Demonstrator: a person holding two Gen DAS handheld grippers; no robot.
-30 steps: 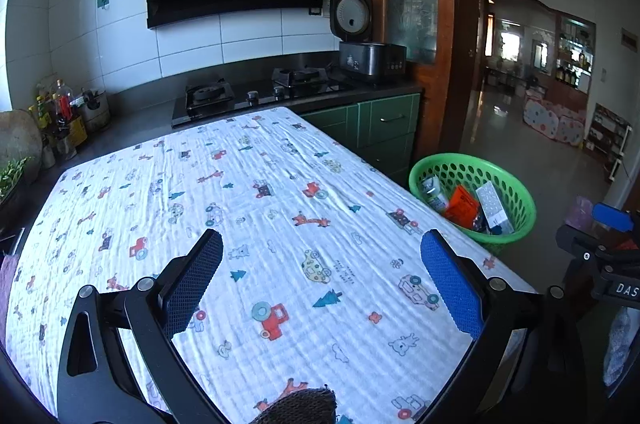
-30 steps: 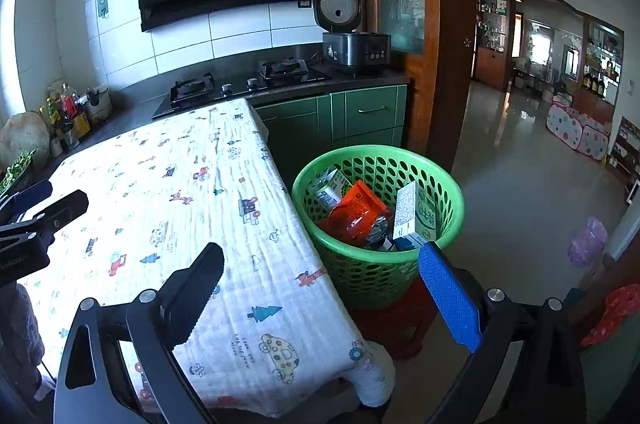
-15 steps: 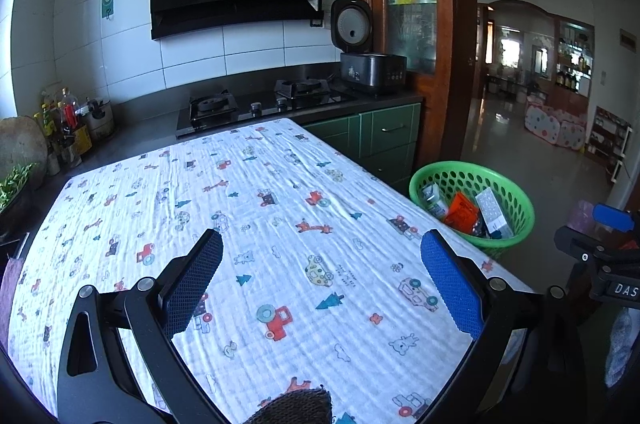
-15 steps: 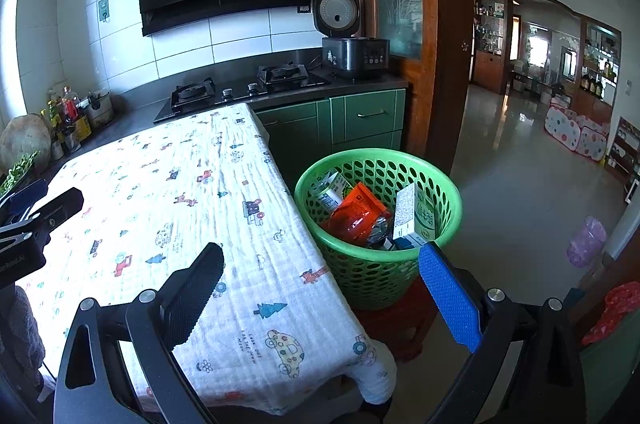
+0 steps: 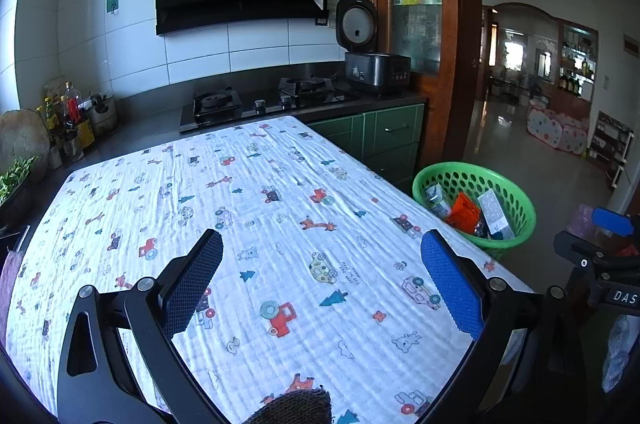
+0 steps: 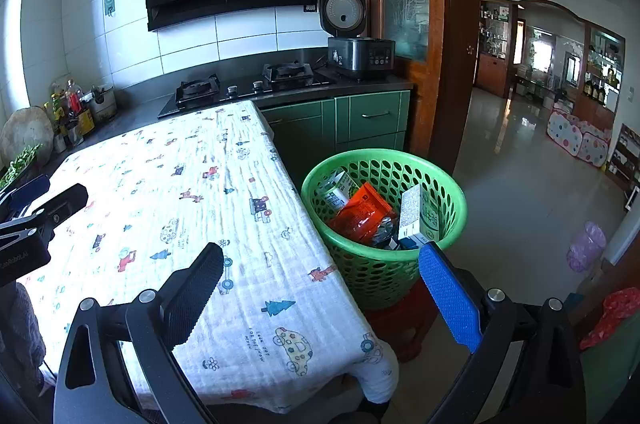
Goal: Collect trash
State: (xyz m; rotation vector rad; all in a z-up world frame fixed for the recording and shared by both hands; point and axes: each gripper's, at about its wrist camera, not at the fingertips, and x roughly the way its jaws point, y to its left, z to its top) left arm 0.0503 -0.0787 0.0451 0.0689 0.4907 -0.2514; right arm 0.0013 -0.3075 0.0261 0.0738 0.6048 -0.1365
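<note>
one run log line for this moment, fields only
left gripper: open, empty | right gripper: open, empty | green perforated plastic basket: holds orange packet, white carton | stage: trash binned

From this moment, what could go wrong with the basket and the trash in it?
1. The green basket seems to stand on a small red stool; a bump from the open right gripper might tip it.
2. The white carton leans up near the rim and could fall out.
3. The cloth hangs loose at the table corner; a finger might snag it.
</note>
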